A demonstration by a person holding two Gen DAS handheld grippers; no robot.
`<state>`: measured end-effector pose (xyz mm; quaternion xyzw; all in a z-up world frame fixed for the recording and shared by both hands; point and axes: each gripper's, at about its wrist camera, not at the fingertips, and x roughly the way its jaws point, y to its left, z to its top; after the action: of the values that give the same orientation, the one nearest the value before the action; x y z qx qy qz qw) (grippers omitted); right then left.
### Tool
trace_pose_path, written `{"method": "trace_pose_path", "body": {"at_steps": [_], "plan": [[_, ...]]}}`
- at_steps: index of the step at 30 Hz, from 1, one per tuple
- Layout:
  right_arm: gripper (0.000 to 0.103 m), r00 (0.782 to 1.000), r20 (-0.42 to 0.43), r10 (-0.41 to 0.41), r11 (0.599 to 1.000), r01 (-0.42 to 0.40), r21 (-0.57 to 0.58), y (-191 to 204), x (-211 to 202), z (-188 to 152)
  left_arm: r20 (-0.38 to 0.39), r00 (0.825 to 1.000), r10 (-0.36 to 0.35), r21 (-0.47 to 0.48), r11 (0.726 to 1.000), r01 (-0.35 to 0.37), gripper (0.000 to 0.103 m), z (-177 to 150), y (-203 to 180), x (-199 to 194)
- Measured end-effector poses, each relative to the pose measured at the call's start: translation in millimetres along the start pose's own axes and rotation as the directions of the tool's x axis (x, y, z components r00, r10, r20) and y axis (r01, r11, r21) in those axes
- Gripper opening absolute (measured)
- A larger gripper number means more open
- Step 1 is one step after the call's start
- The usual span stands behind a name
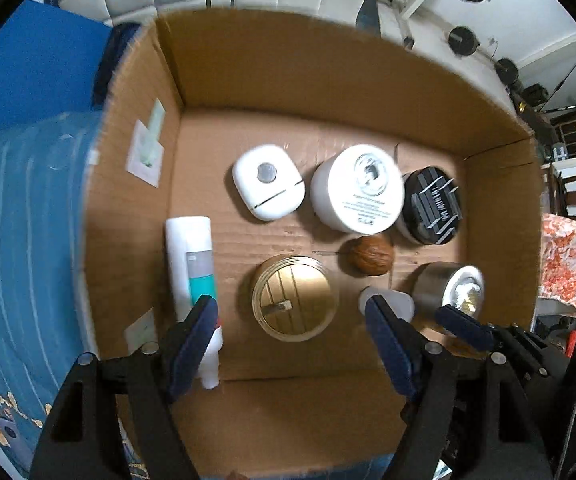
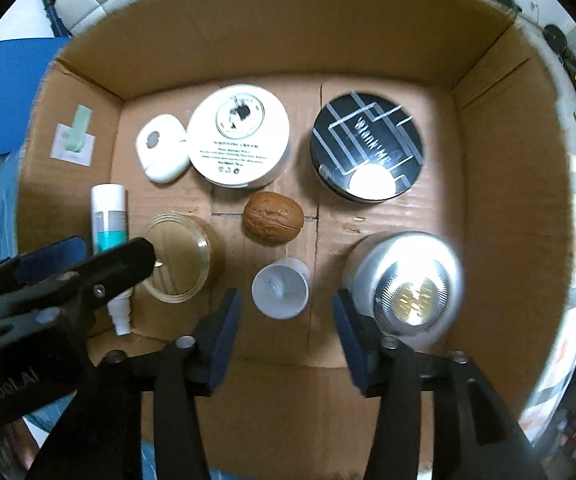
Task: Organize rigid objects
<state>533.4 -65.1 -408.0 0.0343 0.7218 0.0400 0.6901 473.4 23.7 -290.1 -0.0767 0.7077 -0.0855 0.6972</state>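
Observation:
An open cardboard box (image 1: 328, 80) (image 2: 508, 160) holds several rigid objects. There is a white case (image 1: 267, 181) (image 2: 163, 148), a white cream jar (image 1: 358, 188) (image 2: 240, 136), a black jar (image 1: 432, 206) (image 2: 368, 146), a walnut (image 1: 370, 256) (image 2: 273, 218), a gold-lidded jar (image 1: 295, 298) (image 2: 176, 258), a spray bottle (image 1: 194, 268) (image 2: 108, 220), a small white cap (image 1: 398, 306) (image 2: 281, 288) and a silver jar (image 1: 450, 290) (image 2: 404, 284). My left gripper (image 1: 292, 320) is open and empty above the gold-lidded jar. My right gripper (image 2: 286, 312) is open and empty over the cap.
A blue patterned cloth (image 1: 24, 240) lies left of the box, with a blue board (image 1: 36, 72) (image 2: 12, 96) behind it. White labels (image 1: 146, 152) (image 2: 73, 140) stick to the box's left wall. The right gripper's fingers (image 1: 464, 324) show in the left wrist view.

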Motion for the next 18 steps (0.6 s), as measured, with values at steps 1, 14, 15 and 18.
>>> {"method": "trace_pose_path", "body": {"at_steps": [1,14,15,18], "plan": [[0.058,1.000,0.011,-0.001,1.000,0.001,0.001,-0.2,-6.2,-2.3,0.013,1.000,-0.003,0.001,1.000,0.003,0.080,-3.6,-1.2,-7.9],[0.103,0.996,0.087,-0.025,0.998,0.020,0.059,-42.4,-78.1,-77.0,0.228,0.971,0.065,0.020,0.997,-0.071,0.103,-44.2,-18.1,-77.2],[0.103,0.995,0.098,-0.032,0.998,0.025,0.064,-44.7,-82.7,-82.0,0.242,0.967,0.073,0.014,0.997,-0.079,0.103,-49.0,-18.2,-78.7],[0.103,0.990,0.126,-0.058,0.997,0.050,0.065,-50.5,-101.1,-99.7,0.271,0.958,0.088,0.000,0.996,-0.092,0.103,-61.3,-19.7,-80.2]]}}
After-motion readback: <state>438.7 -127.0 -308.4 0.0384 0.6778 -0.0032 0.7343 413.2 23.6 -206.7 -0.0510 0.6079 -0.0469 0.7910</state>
